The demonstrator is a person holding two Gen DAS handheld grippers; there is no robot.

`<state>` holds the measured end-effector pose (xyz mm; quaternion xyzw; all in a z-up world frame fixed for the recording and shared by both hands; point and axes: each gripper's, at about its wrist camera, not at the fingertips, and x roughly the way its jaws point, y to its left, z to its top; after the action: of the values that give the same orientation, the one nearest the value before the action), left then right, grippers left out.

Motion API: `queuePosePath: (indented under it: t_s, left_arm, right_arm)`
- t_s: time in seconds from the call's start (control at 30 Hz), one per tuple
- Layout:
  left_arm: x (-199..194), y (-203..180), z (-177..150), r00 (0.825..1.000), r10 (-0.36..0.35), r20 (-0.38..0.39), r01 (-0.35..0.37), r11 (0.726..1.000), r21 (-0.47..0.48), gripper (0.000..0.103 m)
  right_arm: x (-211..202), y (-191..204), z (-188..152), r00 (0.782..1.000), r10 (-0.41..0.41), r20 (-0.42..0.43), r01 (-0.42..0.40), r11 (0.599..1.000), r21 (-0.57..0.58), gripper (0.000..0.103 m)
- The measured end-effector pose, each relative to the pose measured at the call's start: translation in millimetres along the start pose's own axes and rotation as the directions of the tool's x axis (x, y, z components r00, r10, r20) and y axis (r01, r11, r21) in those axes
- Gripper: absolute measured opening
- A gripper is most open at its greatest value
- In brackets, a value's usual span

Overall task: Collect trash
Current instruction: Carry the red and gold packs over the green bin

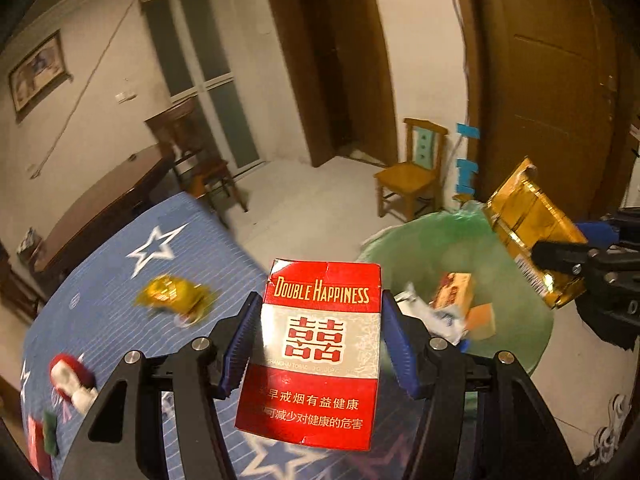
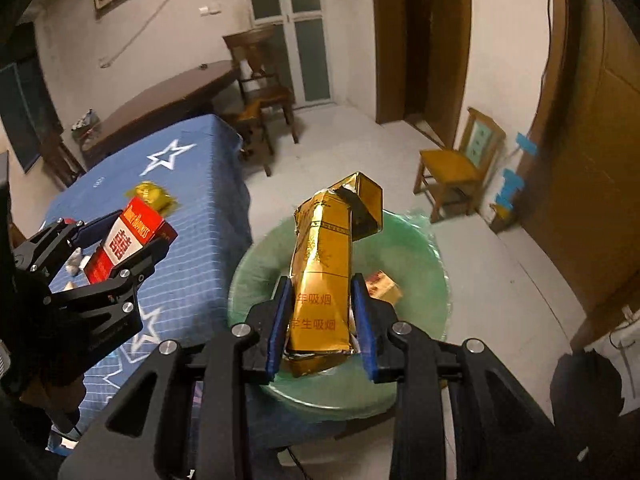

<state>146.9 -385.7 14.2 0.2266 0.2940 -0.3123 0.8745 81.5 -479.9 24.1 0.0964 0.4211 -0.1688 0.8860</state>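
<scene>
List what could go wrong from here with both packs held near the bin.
1. The red pack in the left gripper sits over the blue cloth's edge, not the green-lined bin; released now, it may miss.
2. The gold pack in the right gripper stands tall with its lid flapped open; it could tip against the rim.

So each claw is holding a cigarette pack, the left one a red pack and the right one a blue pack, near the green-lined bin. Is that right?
Nearly. The right gripper holds a gold pack, not a blue one; only its pads are blue, as the right wrist view shows. The left gripper does hold the red pack, near the green-lined bin.
</scene>
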Motion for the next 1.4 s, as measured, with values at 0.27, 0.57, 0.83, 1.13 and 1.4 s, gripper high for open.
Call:
queuePosePath:
  t_s: [0.27,0.57,0.83,1.13,1.4]
  left_arm:
    - [29.0,-32.8,20.1,0.997,-0.071,-0.019,0.072,0.997,0.024,0.060]
    - [48.8,-51.3,22.8,0.995,-0.093,-0.032,0.095,0.994,0.047,0.060]
    - [49.9,-53.9,20.1,0.995,-0.098,-0.034,0.100,0.994,0.052,0.060]
    - [55.3,-57.9,16.8,0.994,-0.100,-0.042,0.103,0.992,0.070,0.060]
    - [62.9,-57.0,16.1,0.994,-0.097,-0.053,0.101,0.993,0.065,0.060]
  right_arm:
    - [9.7,-20.2,4.6,0.999,-0.037,-0.039,0.038,0.999,0.020,0.030]
    - [20.1,-33.5,3.5,0.996,-0.059,-0.071,0.061,0.997,0.040,0.030]
    - [24.2,-38.3,5.8,0.994,-0.070,-0.088,0.073,0.997,0.031,0.030]
    - [30.6,-43.1,4.5,0.992,-0.069,-0.106,0.072,0.997,0.024,0.030]
    - [33.5,-46.8,6.7,0.993,-0.064,-0.104,0.068,0.997,0.027,0.030]
